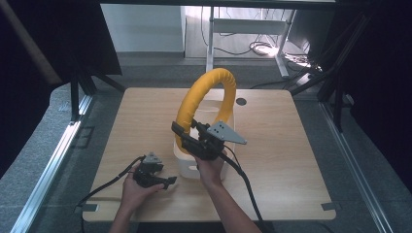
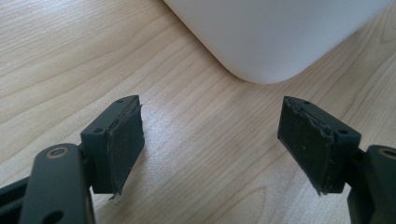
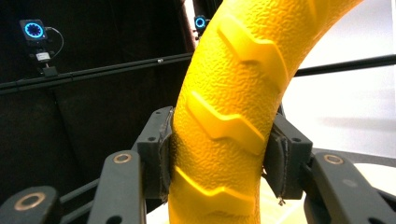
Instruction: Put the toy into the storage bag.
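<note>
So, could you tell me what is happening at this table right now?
A person works at a wooden table with a gripper in each hand. The right gripper is clamped on a yellow ring with raised treads, holding it upright over a white bin. The left gripper rests low near the table's front edge with its jaws apart and nothing between them, pointed toward a corner of the bin.

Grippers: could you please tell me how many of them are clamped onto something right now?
1. The right gripper is clamped on the yellow ring above the white bin; the left gripper rests open, holding nothing, over the table.
</note>
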